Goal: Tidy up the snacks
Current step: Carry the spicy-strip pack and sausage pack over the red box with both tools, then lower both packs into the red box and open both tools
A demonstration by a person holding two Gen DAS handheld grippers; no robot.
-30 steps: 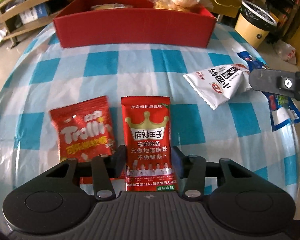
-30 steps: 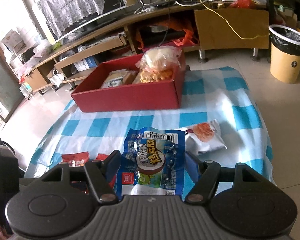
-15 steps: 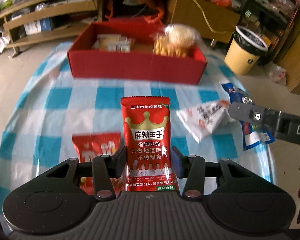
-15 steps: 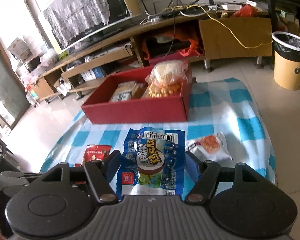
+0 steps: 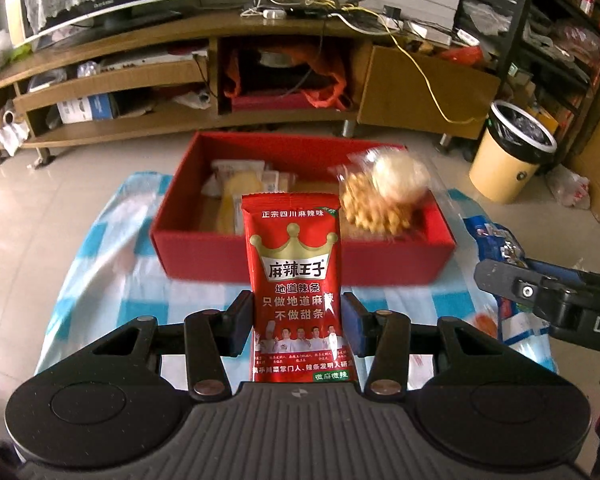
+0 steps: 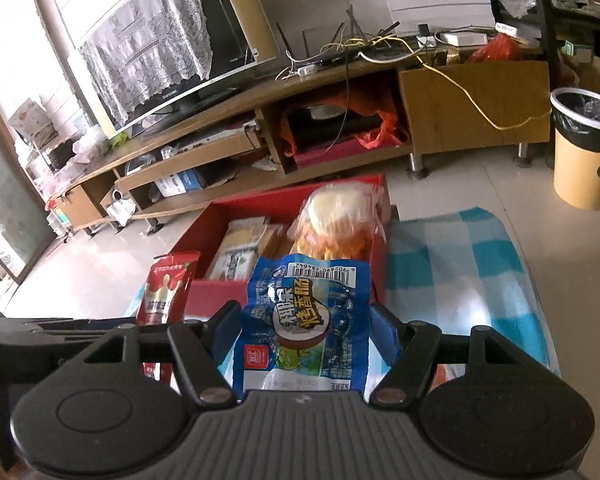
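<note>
Desk (image 5: 100, 264) with blue-check cloth, near part hidden behind both tools. Red box (image 5: 380, 260) at its far end; contents blurred, a bagged bun (image 5: 396, 174) atop fried snacks. Left tongs (image 5: 298, 322) clenched on red spicy-strip packet (image 5: 296, 280), held above the desk. Right tongs (image 6: 302, 334) grasping blue sausage packet (image 6: 304, 320), bottom edge cut off by the tool body.

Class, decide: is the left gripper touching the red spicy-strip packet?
Touching. The left wrist view shows the left gripper closed against both side edges of the red spicy-strip packet.
</note>
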